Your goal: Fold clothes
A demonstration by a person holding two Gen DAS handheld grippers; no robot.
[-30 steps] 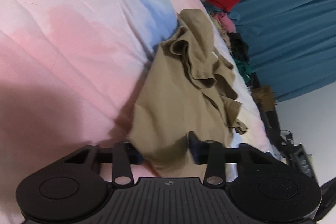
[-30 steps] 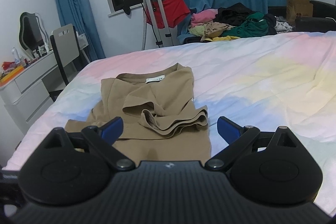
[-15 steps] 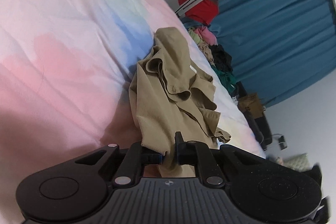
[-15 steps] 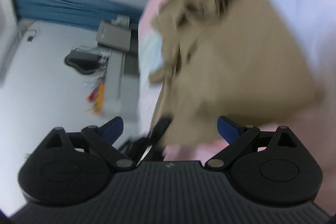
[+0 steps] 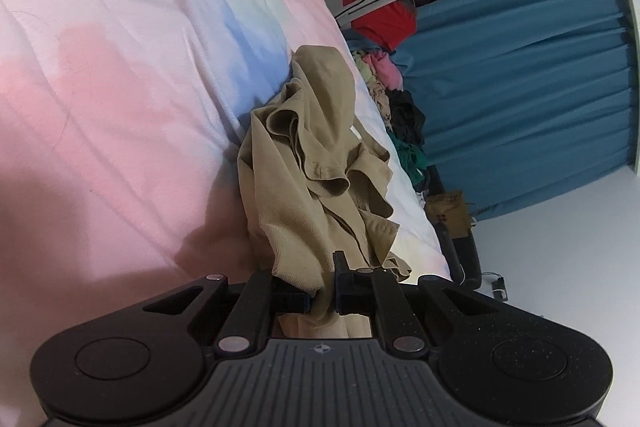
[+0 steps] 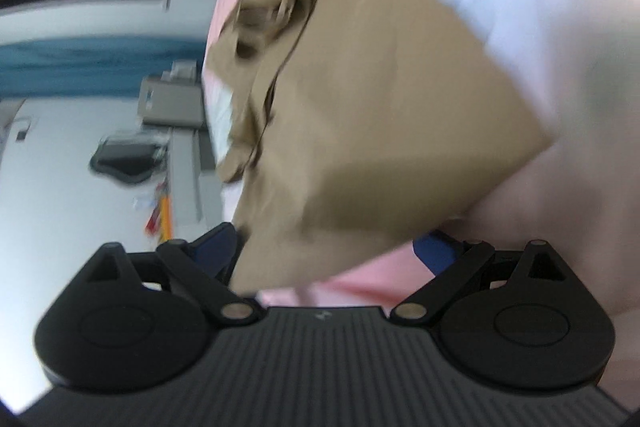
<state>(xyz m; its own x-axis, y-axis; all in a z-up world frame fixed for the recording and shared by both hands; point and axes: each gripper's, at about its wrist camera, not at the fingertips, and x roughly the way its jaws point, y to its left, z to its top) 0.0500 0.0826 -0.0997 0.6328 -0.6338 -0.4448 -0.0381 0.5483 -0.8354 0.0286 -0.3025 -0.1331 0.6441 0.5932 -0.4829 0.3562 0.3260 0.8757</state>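
Now the left gripper [image 5: 322,297] pinches the near edge of the tan shirt [image 5: 316,163], which lies bunched up on the pastel bed cover [image 5: 120,87]. Over the shirt's corner, the right gripper [image 6: 336,251] is wide apart, holding nothing.

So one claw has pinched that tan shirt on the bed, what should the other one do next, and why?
Probably close the right claw on the shirt's near edge. The left claw is already shut on a bunch of the cloth, while the right one's fingers stand wide open with the hem lying between them. With both edges held, the shirt could be lifted off the bedspread and spread for folding.
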